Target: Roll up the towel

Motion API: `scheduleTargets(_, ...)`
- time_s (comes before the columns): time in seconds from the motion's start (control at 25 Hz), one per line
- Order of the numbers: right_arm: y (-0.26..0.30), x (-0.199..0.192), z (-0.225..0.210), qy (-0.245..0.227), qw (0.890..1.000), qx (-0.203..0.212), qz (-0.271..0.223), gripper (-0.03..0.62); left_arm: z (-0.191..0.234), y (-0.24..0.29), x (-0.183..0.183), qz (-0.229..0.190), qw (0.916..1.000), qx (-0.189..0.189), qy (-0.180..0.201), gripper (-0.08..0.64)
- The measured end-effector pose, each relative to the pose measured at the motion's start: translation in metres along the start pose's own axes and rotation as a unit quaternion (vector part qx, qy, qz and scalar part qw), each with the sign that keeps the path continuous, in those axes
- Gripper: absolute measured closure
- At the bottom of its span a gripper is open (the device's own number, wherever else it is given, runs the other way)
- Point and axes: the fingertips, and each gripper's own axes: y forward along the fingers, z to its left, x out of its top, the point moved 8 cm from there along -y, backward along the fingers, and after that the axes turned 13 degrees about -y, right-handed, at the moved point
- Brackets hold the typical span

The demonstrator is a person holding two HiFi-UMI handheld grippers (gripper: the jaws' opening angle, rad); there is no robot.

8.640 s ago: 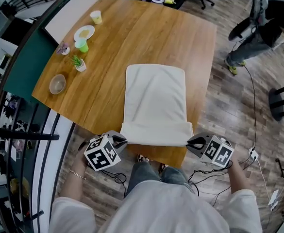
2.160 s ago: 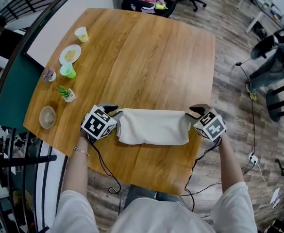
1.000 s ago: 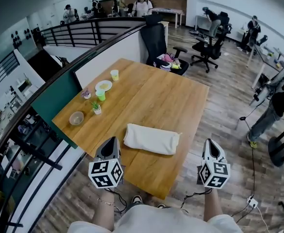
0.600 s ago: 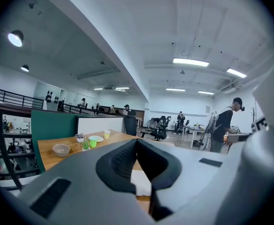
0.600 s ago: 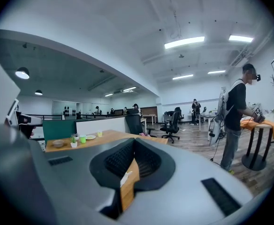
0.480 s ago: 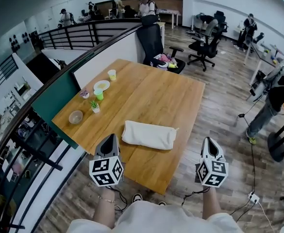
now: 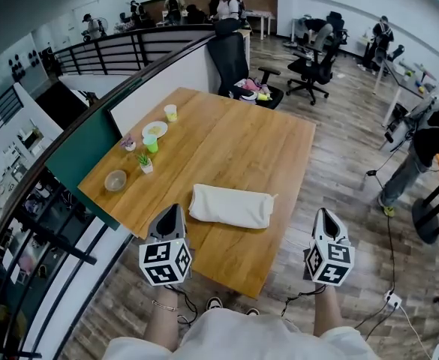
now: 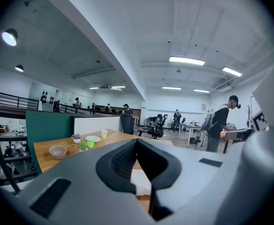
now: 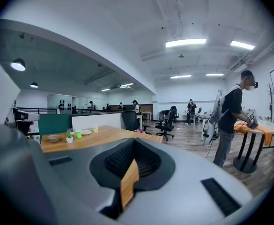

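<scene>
Head view: towel rolled on the table

It lies lengthwise left to right on the wooden top's near part. The left gripper and right gripper sit nearer, apart from it, each with jaws pressed together and empty.

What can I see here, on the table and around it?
table: one, wooden, centre
towel: one, white, rolled up, near the table's front edge
bowl: one, pale, table's left corner
potted plant: one, green in a white pot, beside the bowl
green cup: one, left edge
plate: one, white, behind the green cup
yellow cup: one, far left edge
office chair: one, black, beyond the table
left gripper: one, grey, shut, empty
right gripper: one, grey, shut, empty
</scene>
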Motion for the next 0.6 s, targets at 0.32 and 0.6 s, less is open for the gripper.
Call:
scheduleTargets(0.32, 0.002, 0.007, 0.003, -0.016, 1.000, -0.026, 0.001, 0.594, 0.012, 0.012, 0.003, 0.012, 0.9998, -0.014, 0.001, 0.557)
scheduleTargets(0.6, 0.005, 0.009, -0.006, -0.003, 0.999, -0.038, 0.005, 0.594, 0.019, 0.019, 0.010, 0.012, 0.9998, -0.018, 0.005, 0.557)
